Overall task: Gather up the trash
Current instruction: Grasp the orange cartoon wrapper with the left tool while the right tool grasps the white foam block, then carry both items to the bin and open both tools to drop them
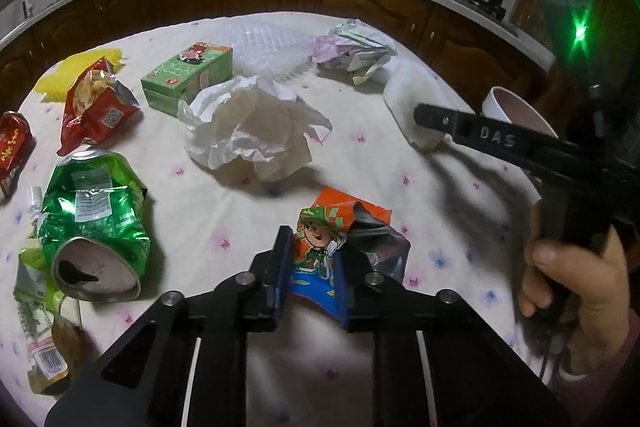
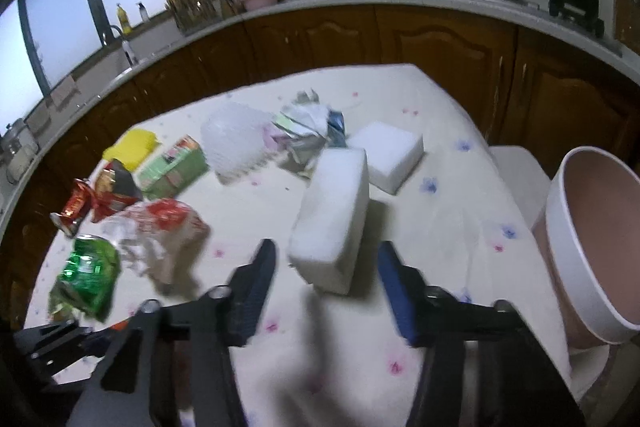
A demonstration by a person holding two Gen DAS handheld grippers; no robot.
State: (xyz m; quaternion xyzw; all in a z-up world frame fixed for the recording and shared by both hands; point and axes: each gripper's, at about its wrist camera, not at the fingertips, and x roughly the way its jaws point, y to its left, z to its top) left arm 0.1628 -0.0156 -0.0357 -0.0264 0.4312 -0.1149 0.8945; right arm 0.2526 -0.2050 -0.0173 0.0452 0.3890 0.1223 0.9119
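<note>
Left gripper (image 1: 310,267): nearest the lens, pads pinching the orange cartoon wrapper (image 1: 340,239) by its near edge; wrapper fans away toward 1 o'clock over the tablecloth (image 1: 400,155).
Right gripper (image 2: 326,291): fingers apart, nothing pinched yet.
Foam block (image 2: 332,219): dead ahead at 12 o'clock, its near end just reaching between the fingertips, neither pad touching.
Long axis: runs from 6 to 12 o'clock, in line with the fingers, so the pads should meet its long sides.
Nearer hand: the right, clearly.
Bin (image 2: 592,247): white-rimmed, at 3 o'clock, close by.
</note>
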